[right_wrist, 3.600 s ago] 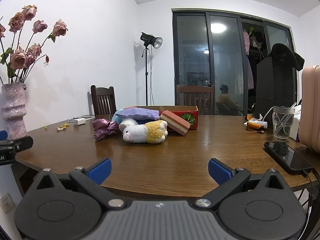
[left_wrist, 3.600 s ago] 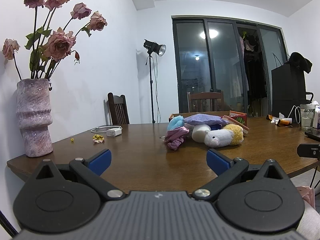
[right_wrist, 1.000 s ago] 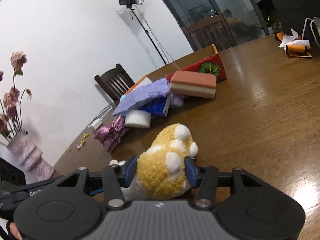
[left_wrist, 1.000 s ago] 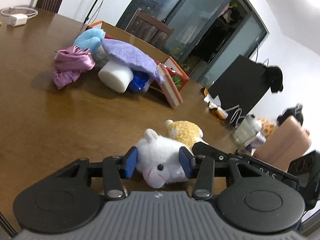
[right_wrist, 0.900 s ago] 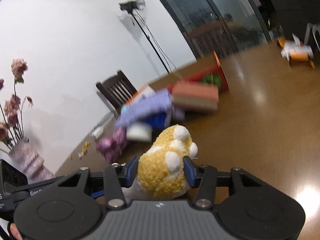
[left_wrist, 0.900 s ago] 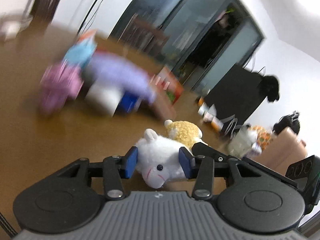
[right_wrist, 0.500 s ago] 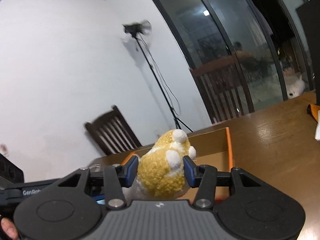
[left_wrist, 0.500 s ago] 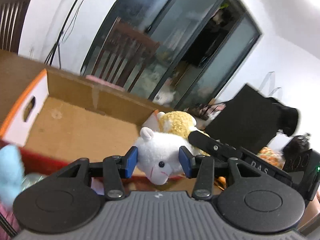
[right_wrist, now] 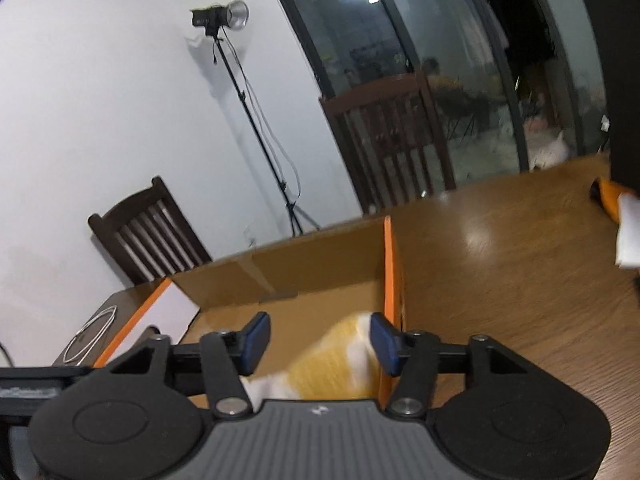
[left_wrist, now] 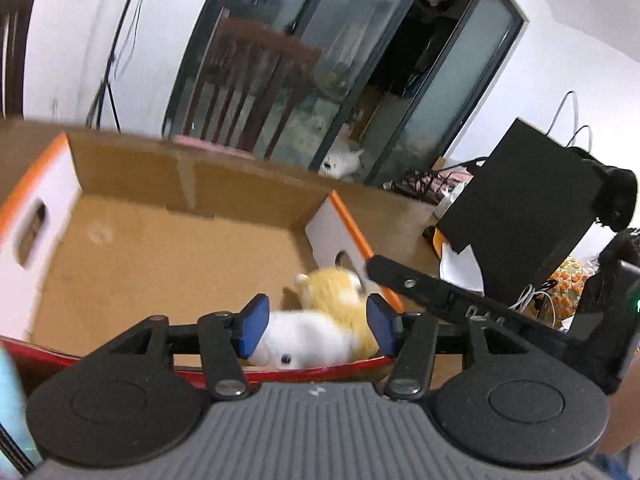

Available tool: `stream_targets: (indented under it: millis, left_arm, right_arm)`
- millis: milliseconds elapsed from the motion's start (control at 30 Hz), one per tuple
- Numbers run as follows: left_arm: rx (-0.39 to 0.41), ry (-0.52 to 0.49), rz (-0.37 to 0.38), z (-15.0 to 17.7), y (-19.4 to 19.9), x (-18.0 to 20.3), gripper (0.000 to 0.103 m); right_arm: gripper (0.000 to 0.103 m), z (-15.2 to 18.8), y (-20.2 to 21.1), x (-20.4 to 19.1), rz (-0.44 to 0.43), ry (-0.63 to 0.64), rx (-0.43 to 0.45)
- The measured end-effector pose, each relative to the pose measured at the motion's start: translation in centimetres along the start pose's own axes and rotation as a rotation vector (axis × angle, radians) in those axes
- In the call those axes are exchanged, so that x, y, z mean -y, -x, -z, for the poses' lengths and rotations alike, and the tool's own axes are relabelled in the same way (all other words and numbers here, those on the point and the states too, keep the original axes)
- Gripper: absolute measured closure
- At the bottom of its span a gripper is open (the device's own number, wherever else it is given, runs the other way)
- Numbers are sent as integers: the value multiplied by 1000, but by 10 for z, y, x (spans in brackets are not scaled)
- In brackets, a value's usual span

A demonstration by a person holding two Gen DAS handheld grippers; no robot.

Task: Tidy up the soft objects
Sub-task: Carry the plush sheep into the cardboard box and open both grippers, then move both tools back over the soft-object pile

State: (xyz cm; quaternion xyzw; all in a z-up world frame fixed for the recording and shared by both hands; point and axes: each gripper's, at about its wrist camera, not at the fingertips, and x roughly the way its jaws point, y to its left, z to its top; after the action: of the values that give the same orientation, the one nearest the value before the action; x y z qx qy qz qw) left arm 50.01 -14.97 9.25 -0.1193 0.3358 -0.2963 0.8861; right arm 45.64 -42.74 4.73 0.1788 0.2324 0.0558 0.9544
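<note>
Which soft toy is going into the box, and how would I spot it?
Find the open cardboard box with orange edges on the wooden table. In its near right corner lies a plush animal, between the blue pads of the left tool. It is the only thing in the box, white in front and fuzzy yellow behind.

- Plush toy (left_wrist: 316,336): soft fleecy cloth, white at the head end, curly yellow pile at the rear.
- Box (left_wrist: 168,240): matt brown corrugated cardboard inside; end walls faced with smooth white paper, edged in orange.
- Tabletop (right_wrist: 500,264): polished brown wood, glossy, with lamp glare on it.
- Left hand-held gripper (left_wrist: 318,326): matt black plastic links, bright metal rivets, smooth blue pads (left_wrist: 253,326), ribbed grey housing.
- Chair (right_wrist: 392,140): dark varnished wood slats.
</note>
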Motion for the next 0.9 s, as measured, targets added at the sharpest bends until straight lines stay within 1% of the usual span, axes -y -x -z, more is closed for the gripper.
stream_targets:
  millis: [33, 100, 133, 167, 200, 233, 267, 333, 367, 400, 433, 467, 500, 567, 700, 733, 800, 867, 900]
  left_arm:
    - [10, -10, -18, -2, 8, 2, 46]
    - [33, -35, -61, -7, 36, 4, 38]
    - [45, -37, -92, -7, 56, 3, 30]
    - [60, -39, -121, -8, 75, 1, 29]
    - [78, -51, -141, -9, 92, 0, 27]
    - [100, -69, -166, -7, 109, -1, 24]
    - [129, -85, -206, -4, 131, -3, 20]
    - [163, -108, -273, 0, 159, -6, 16]
    - [180, -129, -310, 4, 174, -8, 14]
    - [199, -153, -346, 9, 187, -8, 13]
    - [218, -175, -388, 15, 198, -8, 9]
    - [237, -191, -427, 22, 208, -8, 6]
    - [255, -207, -455, 29, 217, -8, 6]
    - [270, -220, -482, 39, 230, -6, 5]
    - [295, -215, -480, 55, 253, 2, 3]
    - [305, -218, -480, 57, 255, 3, 3]
    - [336, -227, -493, 67, 265, 5, 2]
    - [361, -246, -502, 87, 275, 14, 0]
    - [375, -254, -491, 98, 283, 17, 0]
  right_arm:
    - [44, -4, 7, -2, 4, 6, 11]
    - [44, -17, 27, -9, 1, 38, 36]
    - [40, -23, 37, -16, 7, 59, 46]
    - [36, -28, 48, -22, 10, 93, 48]
    - [28, -34, 56, -28, 10, 136, 35]
    - [27, -37, 69, -36, 12, 188, 30]
    - [27, -39, 79, -41, 21, 218, 40]
    - [24, -41, 101, -50, 40, 273, 43]
    - [23, -39, 115, -53, 47, 287, 48]
    - [18, -39, 125, -56, 49, 291, 59]
    - [14, -36, 135, -58, 53, 296, 74]
    - [13, -33, 146, -61, 59, 303, 94]
    - [13, -28, 157, -64, 69, 315, 118]
    - [13, -18, 177, -71, 75, 334, 150]
    - [11, -2, 208, -80, 51, 344, 186]
    - [9, 1, 214, -84, 50, 347, 195]
    - [9, 11, 223, -91, 53, 354, 212]
    - [9, 23, 234, -93, 54, 346, 229]
    - [9, 29, 240, -94, 48, 344, 238]
